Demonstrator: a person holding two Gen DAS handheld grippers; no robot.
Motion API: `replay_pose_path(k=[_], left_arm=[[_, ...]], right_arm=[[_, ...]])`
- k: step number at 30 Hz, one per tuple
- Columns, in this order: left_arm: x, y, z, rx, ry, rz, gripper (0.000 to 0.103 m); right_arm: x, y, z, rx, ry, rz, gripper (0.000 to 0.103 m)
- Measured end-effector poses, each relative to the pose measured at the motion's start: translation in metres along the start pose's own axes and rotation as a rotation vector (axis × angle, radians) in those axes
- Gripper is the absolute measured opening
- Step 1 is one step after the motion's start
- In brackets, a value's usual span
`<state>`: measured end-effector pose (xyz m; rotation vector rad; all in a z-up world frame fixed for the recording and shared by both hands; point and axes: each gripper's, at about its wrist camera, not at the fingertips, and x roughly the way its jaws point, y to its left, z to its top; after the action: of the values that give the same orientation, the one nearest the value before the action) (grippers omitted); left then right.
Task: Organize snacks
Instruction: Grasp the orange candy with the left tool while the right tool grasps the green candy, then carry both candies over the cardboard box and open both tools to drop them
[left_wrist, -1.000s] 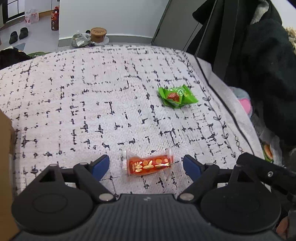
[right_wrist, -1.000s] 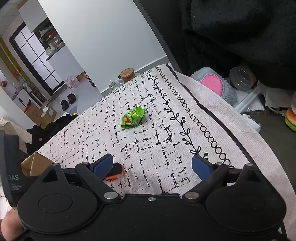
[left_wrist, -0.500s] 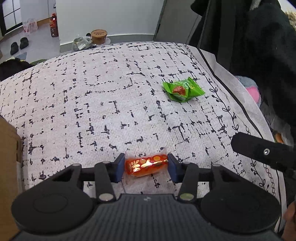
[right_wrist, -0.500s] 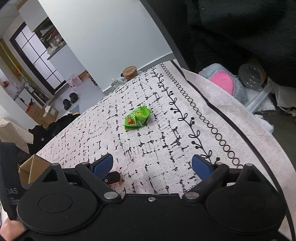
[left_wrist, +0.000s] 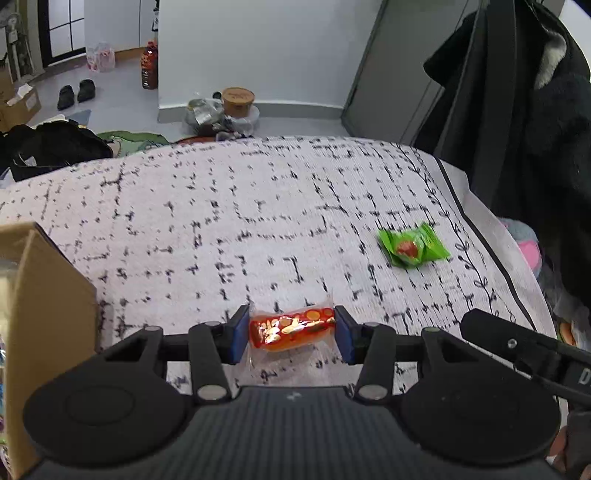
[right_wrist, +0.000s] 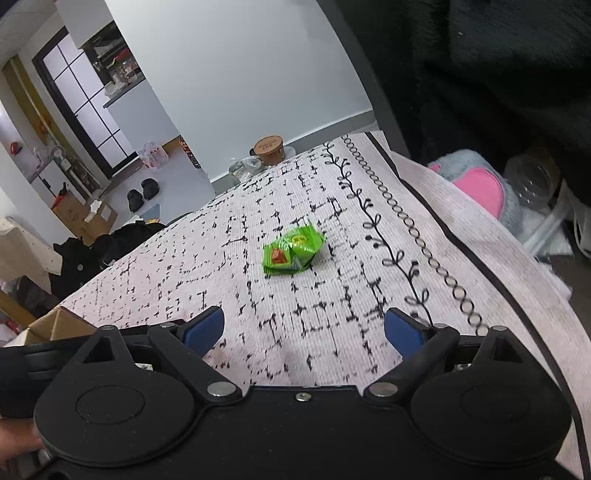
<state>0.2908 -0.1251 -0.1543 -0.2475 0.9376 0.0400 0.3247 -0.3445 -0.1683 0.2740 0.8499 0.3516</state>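
Observation:
My left gripper (left_wrist: 291, 334) is shut on a red snack packet with gold print (left_wrist: 291, 329), its blue pads pressing both ends, just above the patterned cloth (left_wrist: 221, 221). A green snack packet (left_wrist: 412, 246) lies on the cloth further off to the right. In the right wrist view the same green packet (right_wrist: 291, 251) lies ahead of my right gripper (right_wrist: 303, 328), which stands open with nothing between its fingers. The right gripper's black body (left_wrist: 524, 347) shows at the left wrist view's lower right.
A brown cardboard box (left_wrist: 40, 306) stands at the left edge of the cloth, and its corner (right_wrist: 55, 326) shows in the right wrist view. Dark clothing (left_wrist: 535, 147) hangs to the right. The cloth's bordered edge (right_wrist: 461, 254) drops off at the right, with a pink and grey plush (right_wrist: 480, 184) beyond.
My left gripper closed on the red packet and lifted it slightly while swinging left, bringing the box into view. The right gripper moved closer to the green packet, still open.

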Motion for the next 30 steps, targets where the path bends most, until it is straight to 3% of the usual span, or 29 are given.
replay_pose_path(k=[7,14,18,24,26,28,30], left_arm=[[-0.003,0.012,0.008,-0.023,-0.037,0.024,0.047],[-0.003,0.022,0.017,-0.046,-0.062,0.037,0.047],[-0.002,0.028,0.021,-0.054,-0.070,0.049,0.047],[0.000,0.035,0.023,-0.067,-0.069,0.057,0.047],[0.001,0.036,0.024,-0.070,-0.065,0.056,0.047],[0.002,0.036,0.024,-0.069,-0.061,0.059,0.047],[0.002,0.037,0.024,-0.068,-0.059,0.057,0.047]], right_arm=[[0.017,0.009,0.016,-0.066,-0.027,-0.015,0.103],[0.040,0.017,0.025,-0.101,-0.031,-0.001,0.100],[0.053,0.020,0.029,-0.109,-0.031,0.000,0.088],[0.069,0.015,0.034,-0.098,-0.031,-0.014,0.079],[0.074,0.014,0.034,-0.092,-0.019,-0.024,0.070],[0.076,0.010,0.034,-0.089,-0.009,-0.035,0.049],[0.075,0.008,0.034,-0.097,-0.001,-0.035,0.039]])
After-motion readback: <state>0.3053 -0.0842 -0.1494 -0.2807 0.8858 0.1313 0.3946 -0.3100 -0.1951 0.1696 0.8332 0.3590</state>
